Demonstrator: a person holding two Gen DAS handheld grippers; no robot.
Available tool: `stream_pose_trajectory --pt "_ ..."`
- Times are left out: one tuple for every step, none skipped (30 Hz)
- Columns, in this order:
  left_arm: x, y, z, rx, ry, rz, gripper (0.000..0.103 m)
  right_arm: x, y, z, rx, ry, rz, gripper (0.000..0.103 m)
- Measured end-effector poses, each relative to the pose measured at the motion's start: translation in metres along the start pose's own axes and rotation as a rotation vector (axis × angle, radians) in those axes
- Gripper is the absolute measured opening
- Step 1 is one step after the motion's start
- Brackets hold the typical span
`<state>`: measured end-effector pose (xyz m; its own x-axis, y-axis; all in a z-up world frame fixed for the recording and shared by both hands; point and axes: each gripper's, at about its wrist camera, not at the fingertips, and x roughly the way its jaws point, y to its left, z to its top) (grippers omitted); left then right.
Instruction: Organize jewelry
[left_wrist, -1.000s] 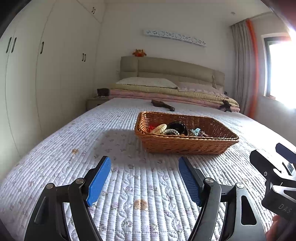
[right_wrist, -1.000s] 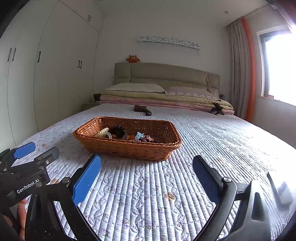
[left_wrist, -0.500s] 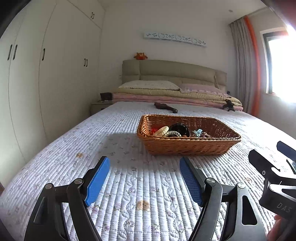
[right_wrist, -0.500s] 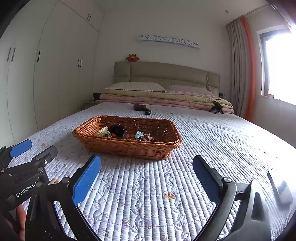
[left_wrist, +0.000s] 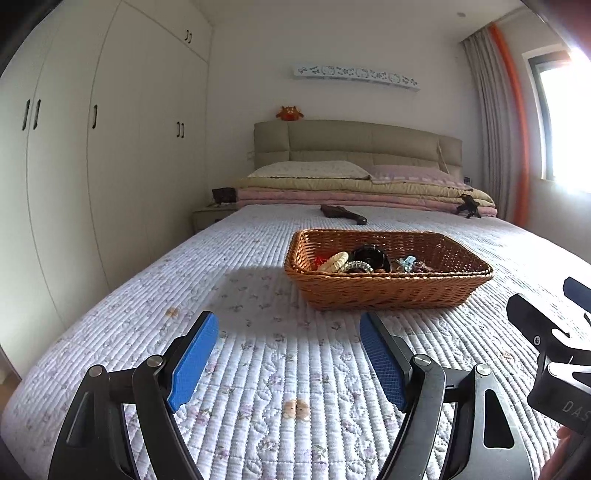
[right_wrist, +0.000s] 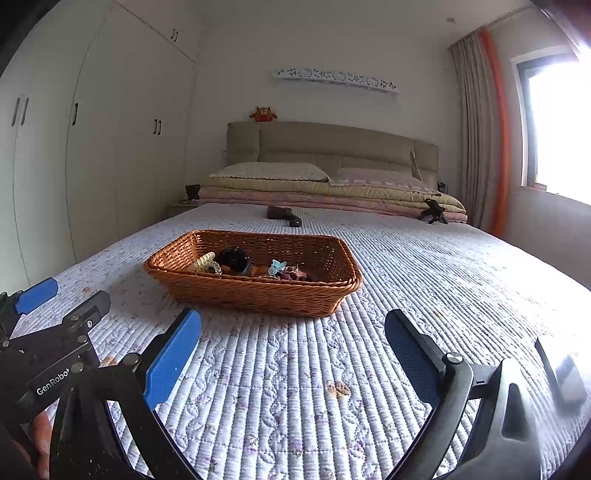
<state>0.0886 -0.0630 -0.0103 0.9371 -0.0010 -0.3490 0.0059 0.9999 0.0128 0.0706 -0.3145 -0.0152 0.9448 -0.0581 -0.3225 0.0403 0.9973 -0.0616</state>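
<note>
A brown wicker basket (left_wrist: 388, 291) sits on the quilted bed ahead of both grippers; it also shows in the right wrist view (right_wrist: 255, 295). Inside lie several hair and jewelry pieces: a cream clip (left_wrist: 334, 261), a black piece (left_wrist: 371, 255), a light blue clip (right_wrist: 277, 266). My left gripper (left_wrist: 288, 341) is open and empty, low over the quilt short of the basket. My right gripper (right_wrist: 293, 338) is open and empty, also short of the basket. Each gripper shows at the edge of the other's view.
A dark brown object (left_wrist: 341, 213) lies on the quilt beyond the basket, and a small dark item (left_wrist: 468, 206) sits by the folded blankets (left_wrist: 351, 192). White wardrobes (left_wrist: 92, 166) line the left side. A window and curtain stand at the right.
Both wrist views have tilted up slightly and eased back; the basket sits a little lower in the frame. Both grippers stay open and empty.
</note>
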Motion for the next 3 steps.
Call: stream_pose_trajectory --pt "-0.0002 -0.0006 -0.0001 0.001 -0.002 0.002 0.080 0.0004 0.0005 0.0000 0.001 0.000 -0.001 0.100" --pt "-0.0004 -0.0005 0.0000 0.001 -0.003 -0.003 0.080 0.0008 0.0004 -0.0002 0.003 0.001 -0.001 0.100" --pt "-0.0004 -0.0008 0.0002 0.003 -0.002 -0.011 0.080 0.0014 0.0005 -0.0004 0.005 0.002 -0.001 0.100"
